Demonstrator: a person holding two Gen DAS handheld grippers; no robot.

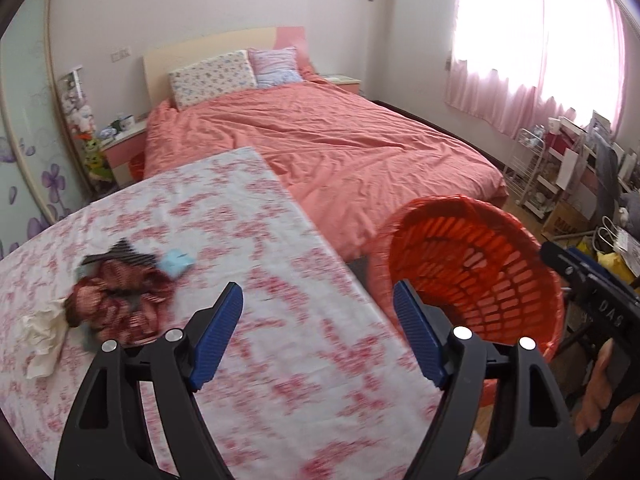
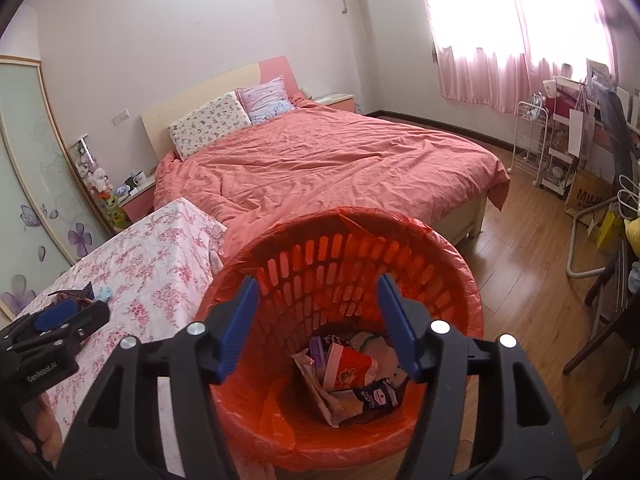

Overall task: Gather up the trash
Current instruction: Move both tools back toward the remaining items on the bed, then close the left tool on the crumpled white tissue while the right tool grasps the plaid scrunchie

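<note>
The right gripper [image 2: 316, 320] hung directly over the orange bin [image 2: 460, 280], its blue fingers [image 2: 240, 320] spread apart with nothing between them; below, at the bottom of the red liner, lay a heap of wrappers and crumpled paper [image 2: 348, 372]. From that I judged that this hand was at the dropping-off end of a cycle, with its load, if it carried one, now among the rubbish in the bin. The left gripper [image 1: 318, 332] was over the table with the pink floral cloth [image 1: 280, 360], its jaws likewise wide and empty, pointing downward across the cloth. What was left to collect sat well to its left on the tabletop: a crumpled red patterned wrapper [image 1: 120, 300], a dark striped scrap [image 1: 120, 252] touching its far side, a small pale blue piece [image 1: 176, 262] just beside it, and a wad of white tissue [image 1: 44, 328] against its near edge. The bin stood on the floor hard by the table's right edge, between the table and the bed with the coral cover [image 1: 340, 140]. So the step in hand seemed to be the left hand's reach for the next piece. That would call for swinging the open fingers leftward onto the pile, straddling one item, closing firmly on the thin, springy wrapper, then carrying it over the rim.
</note>
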